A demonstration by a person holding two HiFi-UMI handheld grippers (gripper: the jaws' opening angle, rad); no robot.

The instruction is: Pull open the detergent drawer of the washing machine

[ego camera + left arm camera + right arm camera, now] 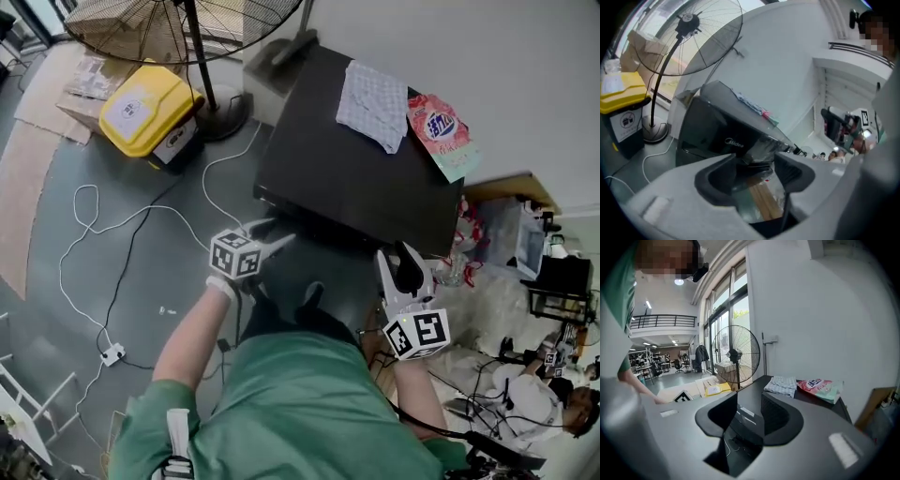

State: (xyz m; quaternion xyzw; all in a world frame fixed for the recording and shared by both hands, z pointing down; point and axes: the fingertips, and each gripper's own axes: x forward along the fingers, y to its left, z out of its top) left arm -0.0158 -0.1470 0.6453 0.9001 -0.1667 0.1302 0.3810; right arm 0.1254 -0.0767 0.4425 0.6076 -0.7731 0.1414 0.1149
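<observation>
OK, black washing machine [356, 178] stands against the white wall, straight ahead of the person. I can't pick out the drawer on its dark front panel [708, 136]. Picture-left of it are a fan [150, 28] and a yellow bin [145, 108]. On top lie a cloth [373, 103] and a detergent pouch [442, 131]. The left gripper [281, 242] is near the front edge, jaws wide, empty. The right gripper [405, 267] is also apart, holding nothing.

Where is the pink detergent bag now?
In the head view, the detergent bag lies on top of the washing machine, right of the checked cloth.
</observation>
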